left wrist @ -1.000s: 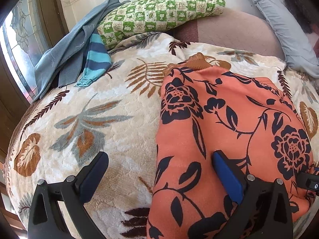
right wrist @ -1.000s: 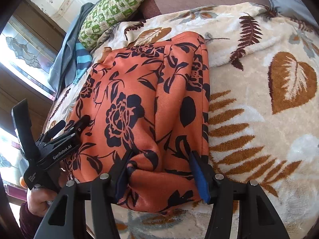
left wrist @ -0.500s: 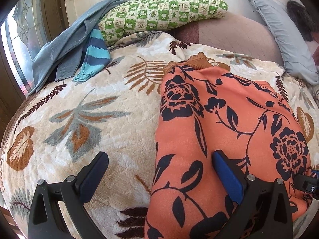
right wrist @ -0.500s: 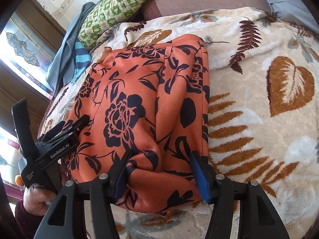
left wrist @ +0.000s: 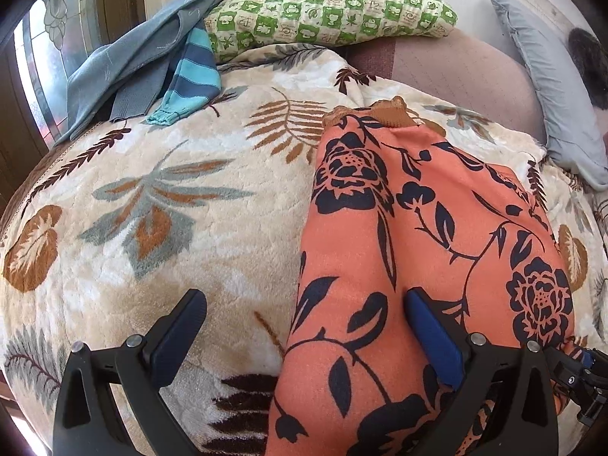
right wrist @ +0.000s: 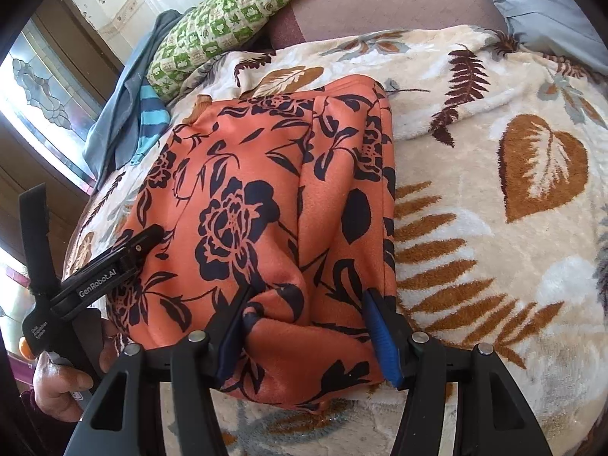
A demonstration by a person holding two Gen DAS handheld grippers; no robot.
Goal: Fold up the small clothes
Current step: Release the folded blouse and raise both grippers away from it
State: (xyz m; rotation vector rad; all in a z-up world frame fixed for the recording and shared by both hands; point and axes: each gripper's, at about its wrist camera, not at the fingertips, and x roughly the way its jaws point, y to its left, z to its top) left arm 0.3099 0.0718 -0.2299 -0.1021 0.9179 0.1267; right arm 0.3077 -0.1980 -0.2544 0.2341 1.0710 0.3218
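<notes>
An orange garment with black flowers [left wrist: 429, 235] lies folded lengthwise on a leaf-print blanket [left wrist: 159, 205]. My left gripper [left wrist: 304, 298] is open wide and straddles the garment's left edge. Its right finger rests on the cloth and its left finger is over bare blanket. In the right wrist view that same gripper [right wrist: 148, 239] reaches in from the left, held by a hand [right wrist: 57, 383]. My right gripper [right wrist: 308, 294] is partly closed on a bunched fold of the orange garment [right wrist: 266, 197] at its near right corner, with creases gathered between the pads.
At the head of the bed, a green checked pillow [left wrist: 330, 11] lies on a mauve sheet [left wrist: 463, 72]. A grey-blue garment [left wrist: 133, 60] and a striped blue sleeve [left wrist: 190, 76] are heaped at the far left by a window. A grey pillow [left wrist: 547, 87] is at the right.
The left gripper has rolled a little, so the bed looks more level in its view. The right gripper and the bunched cloth between its fingers look the same.
</notes>
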